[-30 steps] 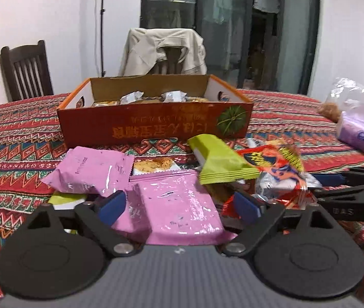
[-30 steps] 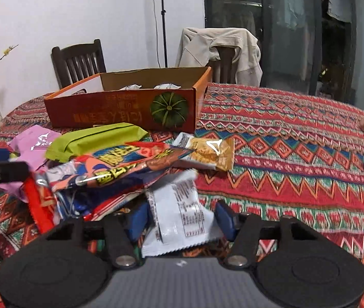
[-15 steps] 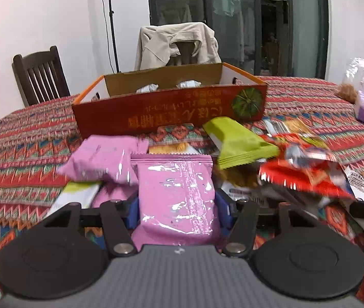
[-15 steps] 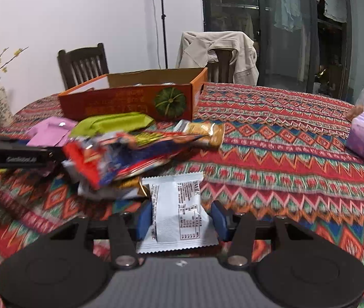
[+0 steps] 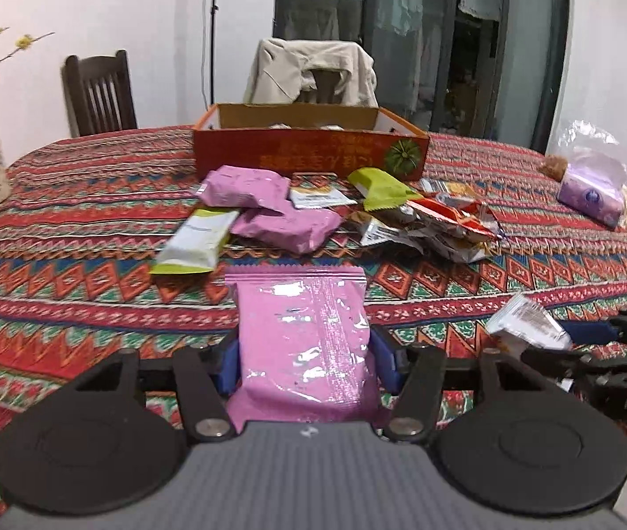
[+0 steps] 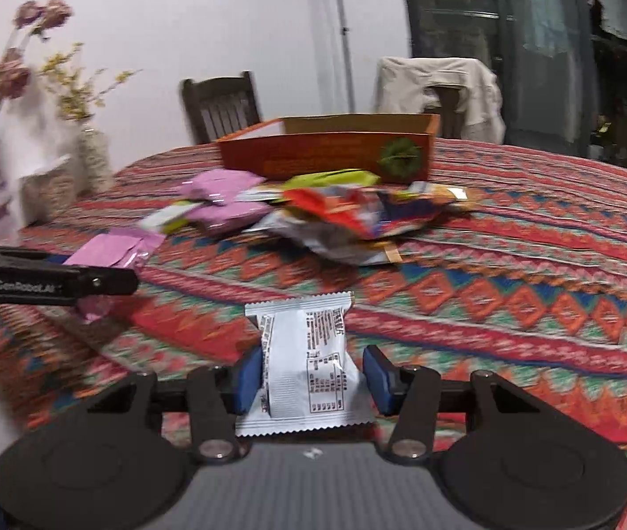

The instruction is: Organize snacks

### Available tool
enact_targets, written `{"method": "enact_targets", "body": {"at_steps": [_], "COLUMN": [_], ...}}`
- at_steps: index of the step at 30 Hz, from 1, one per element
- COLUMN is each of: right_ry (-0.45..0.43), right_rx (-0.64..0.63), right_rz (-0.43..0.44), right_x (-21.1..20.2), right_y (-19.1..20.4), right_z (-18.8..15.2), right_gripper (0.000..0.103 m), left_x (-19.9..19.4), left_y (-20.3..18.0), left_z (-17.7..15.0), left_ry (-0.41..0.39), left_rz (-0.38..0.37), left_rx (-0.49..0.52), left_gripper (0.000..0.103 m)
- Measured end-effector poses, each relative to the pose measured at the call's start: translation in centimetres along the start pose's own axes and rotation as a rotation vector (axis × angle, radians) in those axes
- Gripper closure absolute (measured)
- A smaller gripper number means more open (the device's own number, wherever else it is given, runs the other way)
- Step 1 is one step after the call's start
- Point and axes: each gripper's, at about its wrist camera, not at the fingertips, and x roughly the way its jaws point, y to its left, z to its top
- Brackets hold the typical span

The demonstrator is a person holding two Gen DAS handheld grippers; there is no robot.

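Pink packet [image 5: 302, 344] clamped between left tool [image 5: 306, 360] pads.

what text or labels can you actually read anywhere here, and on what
"GenRobot.AI": white letters on the side of the left gripper, right wrist view.
"DAS": embossed on the right gripper, left wrist view; last letter unsure.
Orange box: yellow characters printed upside down, too blurred to read.
White packet: printed table and lines, too small.
Pink packet: no legible print.
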Motion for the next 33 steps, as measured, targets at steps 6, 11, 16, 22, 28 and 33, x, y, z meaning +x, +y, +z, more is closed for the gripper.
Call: {"method": "enact_targets", "body": {"at_steps": [6, 11, 16, 22, 28, 33], "right_ry": [-0.025, -0.045, -0.121, -0.185, -0.081, 0.082], "right_rx": [-0.047, -0.043, -0.034, 0.049, 0.25, 0.364], "right_rz": [0.021, 0.016, 0.093, 0.154, 0.205, 0.126], "right_x": [-0.6, -1.1, -1.2, 2.6, 13.4, 25.5], "right_y": [3.1, 3.5, 2.8, -0.5, -5.6, -8.7], "right_z": [0.5, 1.7, 5.8, 16.4, 27.5, 32.7], "right_gripper": [0.055, 0.055, 0.054, 0.055, 0.055, 0.055], "left_x": [-1.1, -0.8, 0.6, 6.8, 18.4, 27.6], "left_y": [1.6, 3.2, 5.4, 7.8, 9.3, 10.0], "left_z": [-0.2, 1.5, 6.8, 17.2, 25.4, 28.1], "left_ry": [-0.031, -0.06, -0.109, -0.123, -0.028, 0.087], "left_rz": [-0.022, -0.071, -0.17, -0.23, -0.147, -0.106], "left_rx": [-0.033, -0.059, -0.067, -0.05, -0.023, -0.017], "left_gripper": [0.044, 0.044, 0.044, 0.044, 0.044, 0.044]}}
